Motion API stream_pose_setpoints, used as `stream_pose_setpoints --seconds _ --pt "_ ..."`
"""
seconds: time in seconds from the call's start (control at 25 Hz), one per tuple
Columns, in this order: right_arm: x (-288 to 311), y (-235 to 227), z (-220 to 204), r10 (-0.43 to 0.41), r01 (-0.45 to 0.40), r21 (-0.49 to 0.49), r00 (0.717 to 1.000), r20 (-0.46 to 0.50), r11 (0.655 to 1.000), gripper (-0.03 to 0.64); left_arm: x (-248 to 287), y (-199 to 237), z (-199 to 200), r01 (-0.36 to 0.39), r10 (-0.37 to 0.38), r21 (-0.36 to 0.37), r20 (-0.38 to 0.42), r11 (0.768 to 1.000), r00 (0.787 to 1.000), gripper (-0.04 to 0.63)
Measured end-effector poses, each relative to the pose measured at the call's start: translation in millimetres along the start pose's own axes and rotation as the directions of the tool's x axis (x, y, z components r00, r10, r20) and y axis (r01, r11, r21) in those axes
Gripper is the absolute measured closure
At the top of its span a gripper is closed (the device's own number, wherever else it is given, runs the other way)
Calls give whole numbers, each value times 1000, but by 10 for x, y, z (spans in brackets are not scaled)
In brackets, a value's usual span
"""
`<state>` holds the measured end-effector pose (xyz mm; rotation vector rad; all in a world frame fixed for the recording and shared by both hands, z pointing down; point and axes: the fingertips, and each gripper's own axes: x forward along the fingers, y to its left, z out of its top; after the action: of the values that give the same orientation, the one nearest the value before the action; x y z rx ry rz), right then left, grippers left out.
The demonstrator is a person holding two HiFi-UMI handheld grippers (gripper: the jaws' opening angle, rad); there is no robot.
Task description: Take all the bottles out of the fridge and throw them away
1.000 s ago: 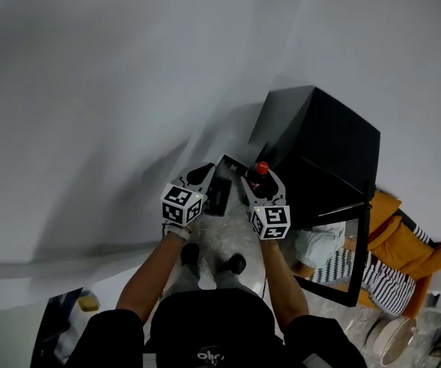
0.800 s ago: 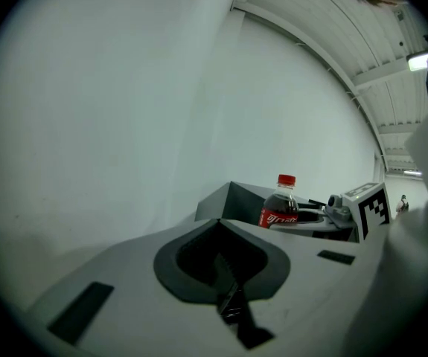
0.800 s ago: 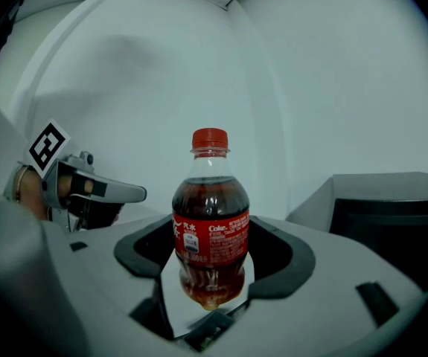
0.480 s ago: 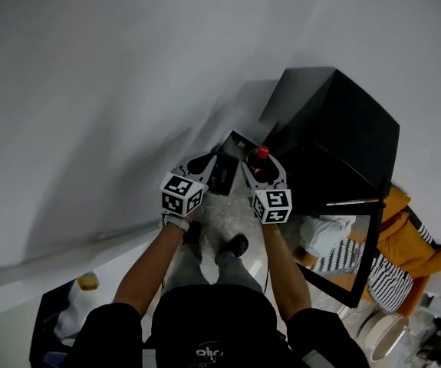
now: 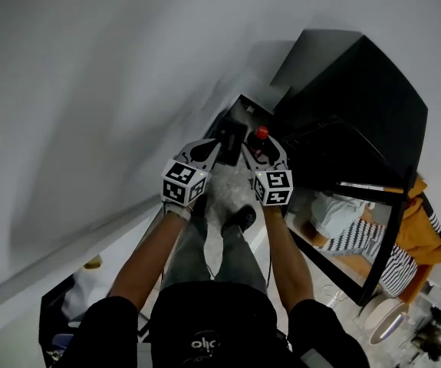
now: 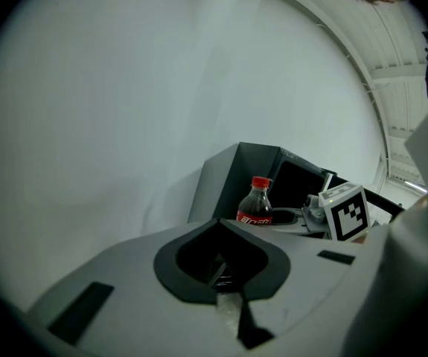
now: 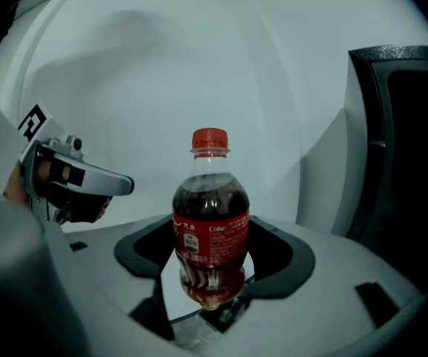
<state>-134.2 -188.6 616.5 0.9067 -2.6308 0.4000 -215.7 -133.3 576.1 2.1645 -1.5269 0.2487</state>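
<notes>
Step in hand, as judged: carrying one bottle from the fridge to disposal.

Right gripper [image 7: 215,297]: jaws closed on the lower body of the cola bottle [image 7: 211,225]. The bottle stands upright with its red cap on, and the grip sits below the label, near the base. It is part full of dark liquid, so it is probably top-heavy in this hold.

Left gripper [image 6: 225,277]: jaws drawn together with nothing between them, held level with and just left of the right one.

Fridge [image 5: 358,98]: black, on the right, with its door [image 5: 373,228] swung open towards the person. The bottle is outside the cabinet, out in front of the person.

A dark container [image 5: 232,136] sits on the floor just beyond the grippers, against the pale wall [image 5: 90,90]. Whether it is the bin cannot be confirmed.

Recommendations:
- Hold the bottle vertical, so that it does not pivot about the low grip.
- Carry it over the opening before parting the jaws.
- Release low rather than from height.
- Stay clear of the open door's edge when turning back to the fridge.
</notes>
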Motion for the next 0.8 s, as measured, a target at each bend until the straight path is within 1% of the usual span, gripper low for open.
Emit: stream_pose_setpoints --seconds 0.24,0.52,0.64,0.72,0.8 --pt "92 -1 -377 9 -8 24 999 -35 1000 310 135 64 -371 9 -10 -16 -49 1000 999 594" --pt "207 15 -648 22 -21 27 999 -48 999 310 278 138 -639 20 -21 -40 -50 999 999 594" --pt "355 -15 -780 25 -24 29 999 -43 999 310 400 239 -784 23 -25 -45 -49 999 998 594" --pt "487 -53 -916 25 -24 36 999 -45 999 310 506 322 -912 26 -28 -50 -53 998 998 594" --pt "577 -58 -1126 29 -26 46 998 -60 999 310 576 371 -1127 27 -30 -56 -69 998 997 594"
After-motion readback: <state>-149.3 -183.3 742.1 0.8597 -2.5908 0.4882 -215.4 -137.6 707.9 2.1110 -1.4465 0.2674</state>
